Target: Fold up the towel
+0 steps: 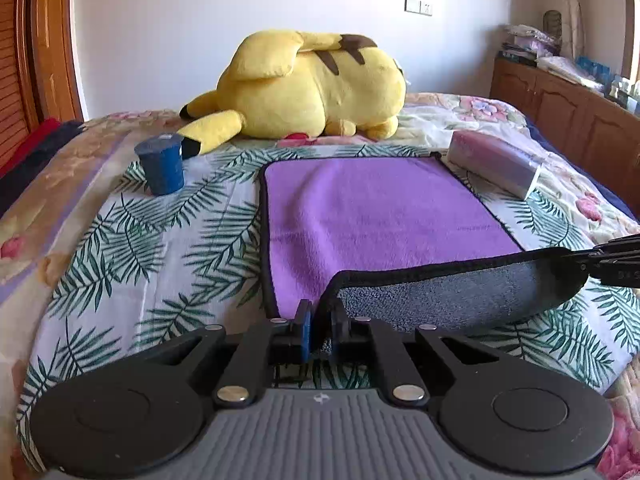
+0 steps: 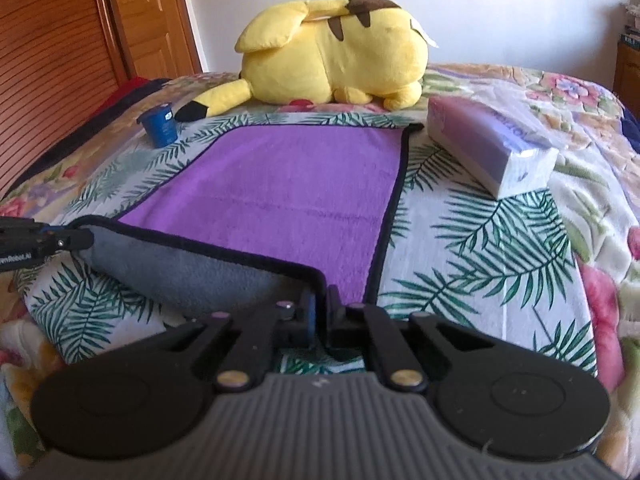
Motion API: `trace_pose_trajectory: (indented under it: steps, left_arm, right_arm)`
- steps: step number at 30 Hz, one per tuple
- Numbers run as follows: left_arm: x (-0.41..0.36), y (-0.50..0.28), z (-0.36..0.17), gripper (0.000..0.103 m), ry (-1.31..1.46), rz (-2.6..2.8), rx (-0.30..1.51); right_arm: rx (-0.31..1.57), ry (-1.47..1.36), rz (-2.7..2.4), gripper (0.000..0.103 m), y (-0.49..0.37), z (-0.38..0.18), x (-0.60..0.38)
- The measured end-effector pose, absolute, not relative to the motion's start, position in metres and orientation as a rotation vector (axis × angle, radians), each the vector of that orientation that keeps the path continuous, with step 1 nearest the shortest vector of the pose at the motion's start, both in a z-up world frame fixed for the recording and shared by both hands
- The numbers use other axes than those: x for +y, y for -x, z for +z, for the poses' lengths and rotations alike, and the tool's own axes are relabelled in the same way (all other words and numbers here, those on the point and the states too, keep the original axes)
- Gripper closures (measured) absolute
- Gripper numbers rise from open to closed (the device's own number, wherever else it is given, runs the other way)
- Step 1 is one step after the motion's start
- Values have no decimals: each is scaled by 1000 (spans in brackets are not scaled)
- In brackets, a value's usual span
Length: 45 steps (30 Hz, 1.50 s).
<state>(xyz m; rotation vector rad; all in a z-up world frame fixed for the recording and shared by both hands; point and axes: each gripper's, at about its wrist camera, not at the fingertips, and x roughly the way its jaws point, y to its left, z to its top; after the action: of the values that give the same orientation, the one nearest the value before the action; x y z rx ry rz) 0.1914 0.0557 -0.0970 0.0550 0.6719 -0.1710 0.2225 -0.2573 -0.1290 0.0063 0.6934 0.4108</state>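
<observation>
A purple towel (image 1: 372, 216) with a black hem and grey underside lies flat on the leaf-print bedspread; it also shows in the right wrist view (image 2: 288, 188). Its near edge is lifted and curled over, grey side (image 1: 460, 296) up. My left gripper (image 1: 320, 320) is shut on the towel's near left corner. My right gripper (image 2: 320, 312) is shut on the near right corner. Each gripper shows in the other's view, the right one (image 1: 608, 264) at the far right, the left one (image 2: 44, 242) at the far left.
A yellow Pikachu plush (image 1: 308, 88) lies beyond the towel's far edge. A blue cup (image 1: 162, 164) stands to the towel's far left. A wrapped tissue pack (image 1: 496, 162) lies at its far right. A wooden cabinet (image 1: 568, 108) stands to the right of the bed, a wooden door (image 2: 52, 64) to the left.
</observation>
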Motion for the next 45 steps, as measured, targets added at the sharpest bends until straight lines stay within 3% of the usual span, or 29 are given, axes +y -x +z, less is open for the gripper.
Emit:
trace_pose_trajectory:
  steps: [26, 45]
  left_arm:
    - [46, -228, -106, 96, -126, -172, 643]
    - [47, -237, -71, 96, -106, -194, 560]
  right_arm:
    - [620, 54, 444, 99, -244, -128, -249]
    - [547, 23, 468, 99, -248, -108, -252]
